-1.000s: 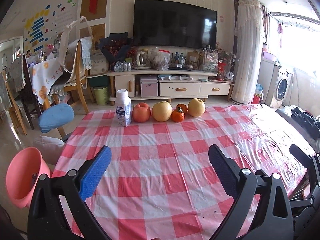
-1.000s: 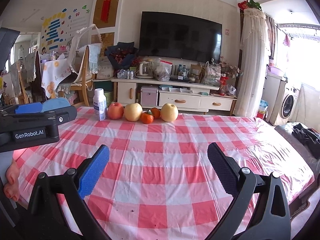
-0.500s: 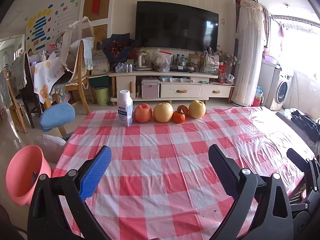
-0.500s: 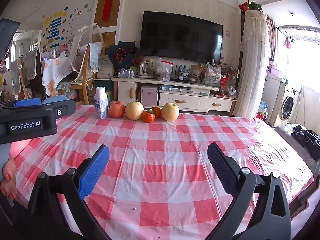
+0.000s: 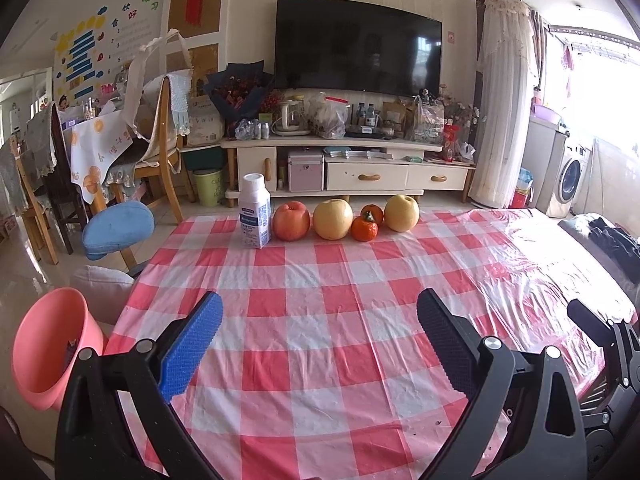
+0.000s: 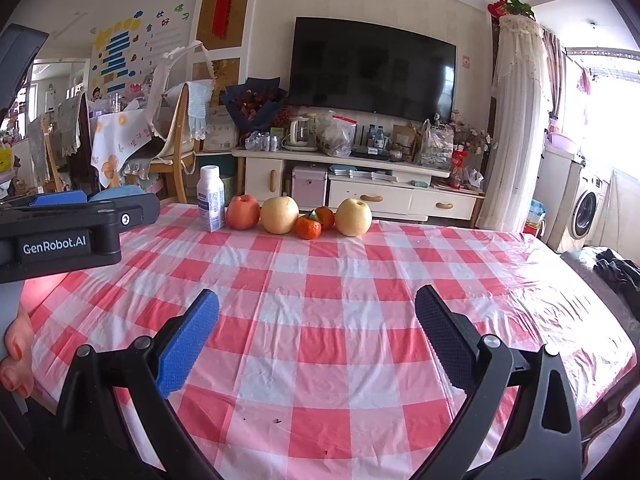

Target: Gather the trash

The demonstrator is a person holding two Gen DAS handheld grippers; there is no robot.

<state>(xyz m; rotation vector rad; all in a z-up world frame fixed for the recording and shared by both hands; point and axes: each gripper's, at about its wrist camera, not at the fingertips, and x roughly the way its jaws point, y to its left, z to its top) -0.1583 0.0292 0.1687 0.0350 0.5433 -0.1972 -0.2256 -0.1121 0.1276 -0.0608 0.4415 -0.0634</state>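
A white milk bottle (image 5: 255, 216) with a blue label stands at the far edge of the red-checked table (image 5: 320, 320); the right wrist view shows the same bottle (image 6: 211, 198). A pink bin (image 5: 48, 348) sits on the floor left of the table. My left gripper (image 5: 320, 340) hovers open over the table's near half, holding nothing. My right gripper (image 6: 316, 336) is likewise open and empty. The left gripper's body crosses the left side of the right wrist view. A few dark crumbs (image 6: 276, 421) lie near the table's front edge.
A red apple (image 5: 292, 221), two yellow pears (image 5: 333, 219) and two tangerines (image 5: 365, 227) line up right of the bottle. A blue-cushioned chair (image 5: 118, 230) stands left of the table. A TV cabinet (image 5: 344, 168) lies beyond it. Dark clothes (image 5: 616, 236) are heaped at right.
Both cameras have eased slightly backward and upward; the fruit row sits a little farther off. Both grippers stay open, and nothing on the table has moved.
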